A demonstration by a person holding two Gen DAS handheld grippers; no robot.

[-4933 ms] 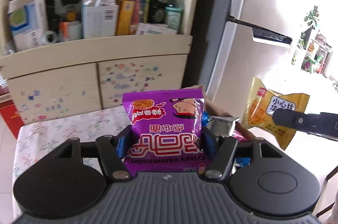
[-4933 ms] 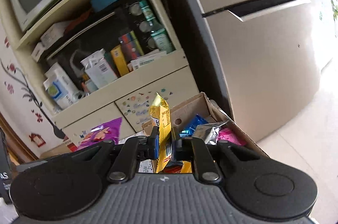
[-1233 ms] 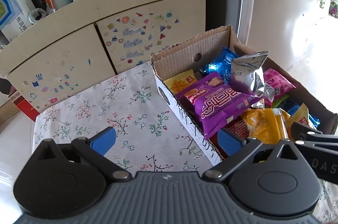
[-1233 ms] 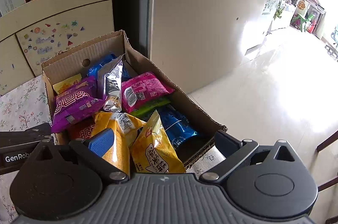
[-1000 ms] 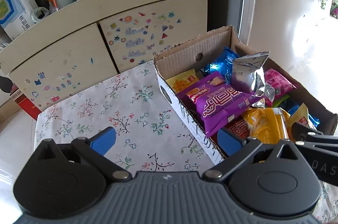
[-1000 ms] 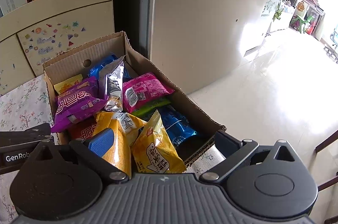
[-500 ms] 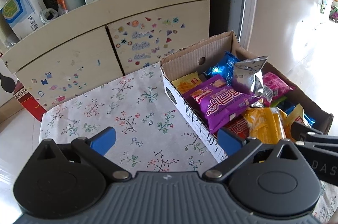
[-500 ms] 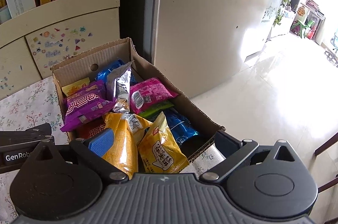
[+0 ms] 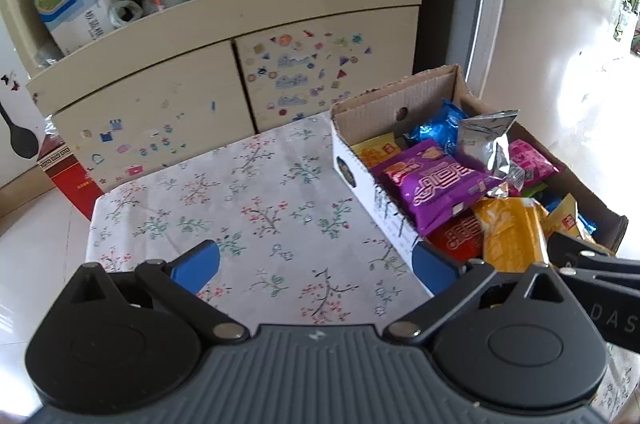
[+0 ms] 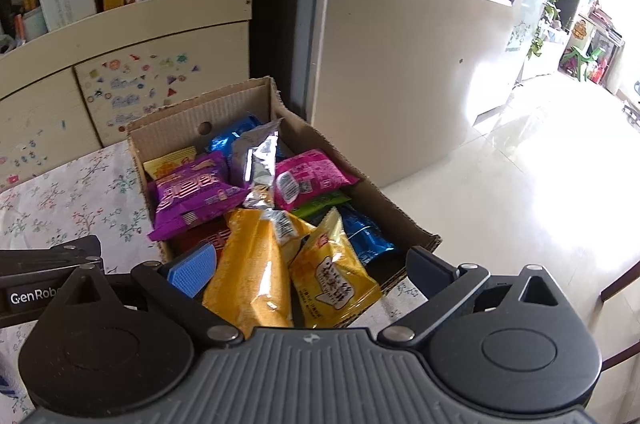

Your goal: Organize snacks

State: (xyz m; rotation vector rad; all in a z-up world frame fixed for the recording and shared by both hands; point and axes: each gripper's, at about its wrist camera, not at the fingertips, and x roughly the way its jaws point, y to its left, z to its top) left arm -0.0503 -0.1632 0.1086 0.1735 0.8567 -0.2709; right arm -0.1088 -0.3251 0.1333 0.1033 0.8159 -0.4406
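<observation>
Both sets of tongs spread wide and carrying nothing — the left gripper (image 9: 314, 262) hangs over the floral tablecloth (image 9: 248, 208), blue pads far apart, while the right gripper (image 10: 312, 266) hovers above the near end of the cardboard box (image 10: 240, 100), its jaws just as wide, with the yellow packets below the gap between them. Out from there, the box sits at the cloth's right edge and it is heaped: a purple packet (image 10: 192, 194) lies on top at the left side, a silver pouch (image 10: 256, 154) stands tilted behind it, a pink packet (image 10: 308, 178) beside that, blue packets (image 10: 366, 234) tucked along the far wall, and two yellow packets (image 10: 336, 278) propped at the near end, one poking past the rim. No snack shows on the cloth, so the sorting looks about done. These bags should be light, puffy and slick — crisp contents likely to crush under a hard squeeze. Best hold, I'd judge, is the flat crimped seam at a bag's end, pinched gently, not the air-filled belly.
</observation>
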